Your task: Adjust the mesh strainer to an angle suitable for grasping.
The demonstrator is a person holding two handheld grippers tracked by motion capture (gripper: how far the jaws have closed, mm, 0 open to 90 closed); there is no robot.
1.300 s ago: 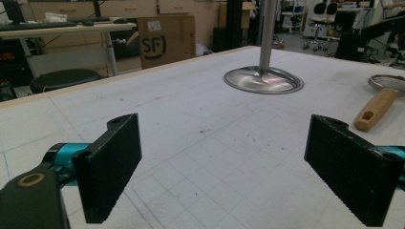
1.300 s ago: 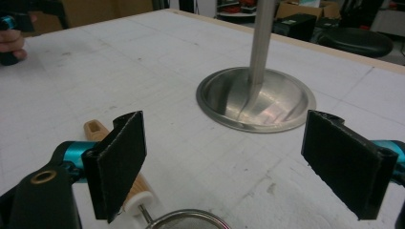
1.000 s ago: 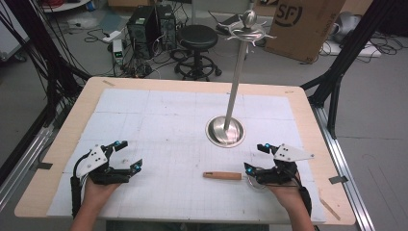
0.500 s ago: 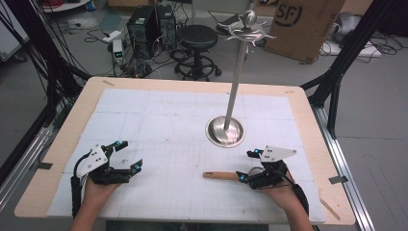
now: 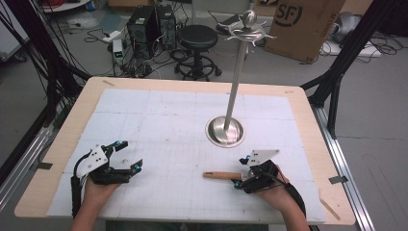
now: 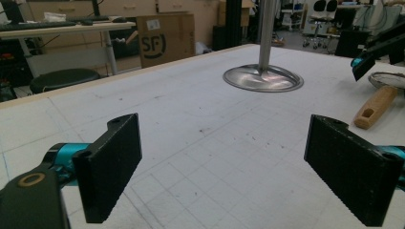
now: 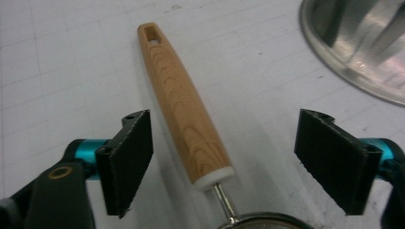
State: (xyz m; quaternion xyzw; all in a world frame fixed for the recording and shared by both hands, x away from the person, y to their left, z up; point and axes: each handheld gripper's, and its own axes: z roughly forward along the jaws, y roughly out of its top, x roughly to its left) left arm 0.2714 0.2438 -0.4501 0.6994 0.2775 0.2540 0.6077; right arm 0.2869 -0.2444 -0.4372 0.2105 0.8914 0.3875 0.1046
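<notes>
A wooden-handled utensil [image 7: 184,107] is seen lying flat on the white gridded counter [image 5: 159,120], its handle between the wide-apart jaws of the right gripper [image 7: 222,157], untouched by either. The left gripper [image 6: 239,176] is held well apart at the near left, jaws likewise spread and empty. Just beyond the utensil a steel stand [image 5: 225,130] with a round base is set, and on the floor behind, a cardboard box [image 5: 303,24] is marked "SF".

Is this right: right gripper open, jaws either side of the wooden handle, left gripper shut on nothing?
Not quite. The left gripper is open, jaws wide apart over bare mat, per the left gripper view. The right gripper is open around the wooden handle.
</notes>
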